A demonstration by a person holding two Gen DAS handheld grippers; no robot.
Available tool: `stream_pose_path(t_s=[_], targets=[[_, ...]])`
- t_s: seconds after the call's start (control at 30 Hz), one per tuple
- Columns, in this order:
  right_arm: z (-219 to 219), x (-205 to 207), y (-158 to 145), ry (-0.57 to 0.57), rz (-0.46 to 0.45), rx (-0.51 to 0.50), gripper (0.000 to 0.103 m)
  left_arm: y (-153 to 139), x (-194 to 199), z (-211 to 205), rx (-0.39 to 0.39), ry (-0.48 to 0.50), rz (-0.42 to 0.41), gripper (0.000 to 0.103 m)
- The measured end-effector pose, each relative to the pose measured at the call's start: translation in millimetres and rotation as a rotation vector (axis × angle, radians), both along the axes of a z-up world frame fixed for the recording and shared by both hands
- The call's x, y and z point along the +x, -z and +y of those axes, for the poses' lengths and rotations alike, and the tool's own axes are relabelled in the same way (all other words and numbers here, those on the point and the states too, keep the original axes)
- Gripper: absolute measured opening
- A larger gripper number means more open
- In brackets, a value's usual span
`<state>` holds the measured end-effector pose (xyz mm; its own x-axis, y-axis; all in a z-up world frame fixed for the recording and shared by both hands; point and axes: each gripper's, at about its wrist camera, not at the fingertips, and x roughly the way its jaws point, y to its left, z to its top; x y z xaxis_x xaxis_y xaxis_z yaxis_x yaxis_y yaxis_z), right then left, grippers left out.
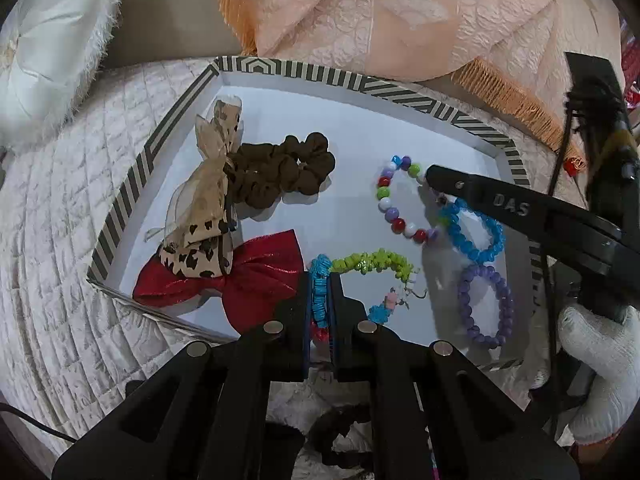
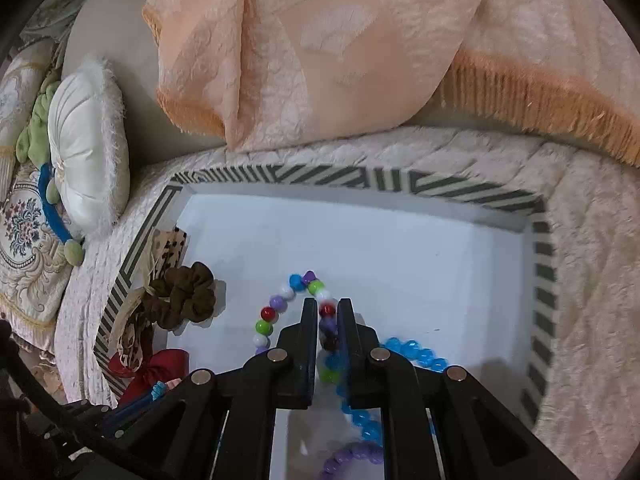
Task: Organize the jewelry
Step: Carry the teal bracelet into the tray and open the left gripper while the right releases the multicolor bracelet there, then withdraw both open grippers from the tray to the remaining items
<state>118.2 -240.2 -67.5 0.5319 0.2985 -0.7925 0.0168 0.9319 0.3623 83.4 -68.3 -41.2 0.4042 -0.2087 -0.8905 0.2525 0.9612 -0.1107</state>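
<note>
A striped-rim tray (image 1: pixel 168 128) with a white floor sits on the bed and also shows in the right wrist view (image 2: pixel 542 280). My left gripper (image 1: pixel 323 292) is shut on a multicolour chip bracelet (image 1: pixel 372 262), blue and lime green, over the tray's near edge. My right gripper (image 2: pixel 328 308) is shut on a multicolour bead bracelet (image 2: pixel 276 304), which also shows in the left wrist view (image 1: pixel 390 204); its jaws pinch a red bead. A blue bead bracelet (image 1: pixel 476 232) and a purple one (image 1: pixel 486 308) lie in the tray at the right.
In the tray's left part lie a brown scrunchie (image 1: pixel 280 172), a leopard-print bow (image 1: pixel 204 200) and a red bow (image 1: pixel 240 276). A peach fringed blanket (image 1: pixel 400 20) lies behind the tray, a white round cushion (image 2: pixel 88 148) to the left. Another dark scrunchie (image 1: pixel 332 436) lies under my left gripper.
</note>
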Motion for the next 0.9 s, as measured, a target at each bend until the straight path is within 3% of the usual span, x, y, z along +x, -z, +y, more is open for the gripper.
stream_pose_path(t_s=[0.07,0.1,0.17,0.23,0.27,0.57,0.9], targets=[[-1,-1,-3,-0.003,-0.007,0.01,0.013,-1,-1,-1,0.003,0.001,-0.005,0.007],[-1,-3,-6,-0.004,-0.014,0.008,0.023,-2,-2,-2,0.011,0.002,-0.009,0.007],[-2,-12,-14,-0.01,-0.036,0.014,0.032,-4,-4,-4,0.035,0.006,-0.028,0.013],[-4,-22,-22,-0.013,-0.051,0.016,0.032,-6,-7,-5,0.039,0.009,-0.036,0.039],[-5,-31,-28,-0.014,-0.063,0.012,0.032,-8,-8,-6,0.032,0.009,-0.037,0.042],[-9,-109,-68,0.019,-0.171,-0.083,0.032,-33,-42,3,0.064,-0.006,-0.123,0.043],[11,-183,-85,0.046,-0.21,-0.142,0.032,-52,-96,21,0.09,-0.028,-0.204,0.043]])
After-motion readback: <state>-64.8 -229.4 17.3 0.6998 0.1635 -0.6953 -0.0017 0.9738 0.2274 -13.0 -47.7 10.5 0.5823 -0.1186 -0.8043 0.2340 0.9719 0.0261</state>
